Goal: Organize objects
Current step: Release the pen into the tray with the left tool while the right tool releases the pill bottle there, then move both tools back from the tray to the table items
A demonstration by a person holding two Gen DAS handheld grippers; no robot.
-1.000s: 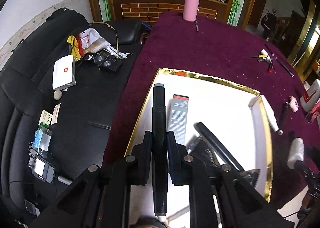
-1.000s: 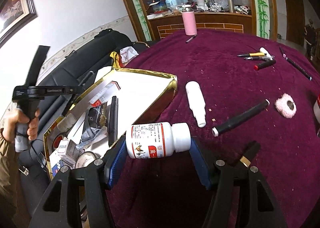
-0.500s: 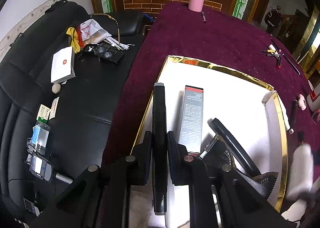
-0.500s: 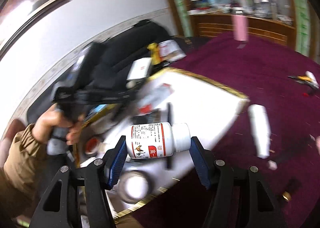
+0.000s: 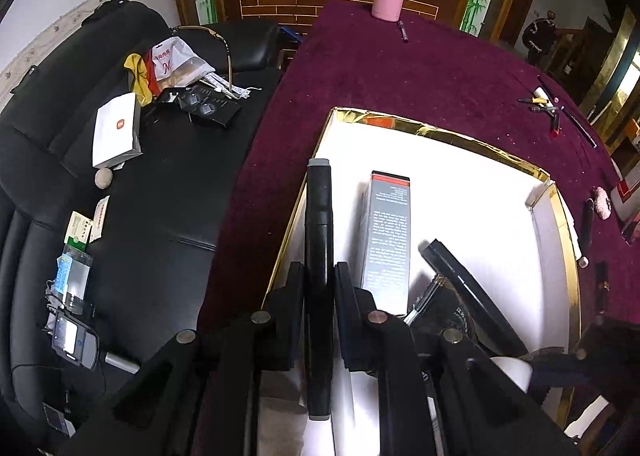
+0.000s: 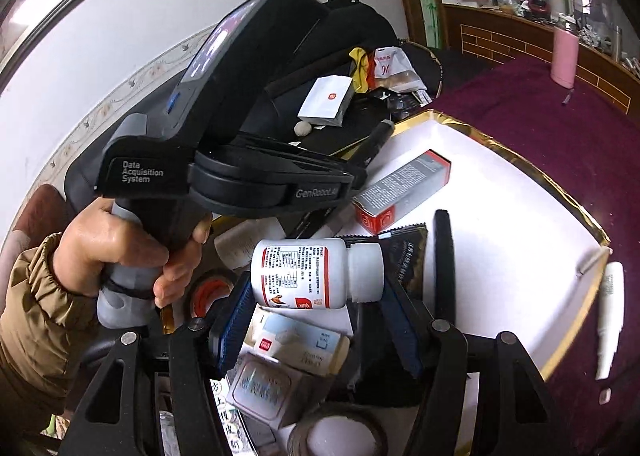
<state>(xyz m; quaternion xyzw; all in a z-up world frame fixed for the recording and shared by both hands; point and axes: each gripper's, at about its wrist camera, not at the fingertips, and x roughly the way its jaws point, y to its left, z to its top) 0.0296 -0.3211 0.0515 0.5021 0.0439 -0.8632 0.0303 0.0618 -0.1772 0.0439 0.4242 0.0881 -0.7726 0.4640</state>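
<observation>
item: gold-rimmed tray (image 5: 432, 132), white-lined, on the maroon desk (image 5: 400, 68); contents include a grey carton (image 5: 387, 240), a black tube (image 5: 472, 296), a dark sachet and small boxes. right hand-held gripper (image 6: 316, 296): jaws partly spread, clamped end to end on a white pill bottle (image 6: 316, 274) lying sideways; a second ago this bottle hung over bare desk beside the tray, now it hangs over the tray's crowded near end, so the carry looks done and only the set-down remains. left hand-held gripper (image 5: 319, 284): jaws nearly closed on a long black bar (image 5: 319, 256), now a little lower along the tray's left wall, not yet released. hand (image 6: 120, 252) on the left unit's grip. outstanding: white tube (image 6: 610, 316) and pens on the desk.
</observation>
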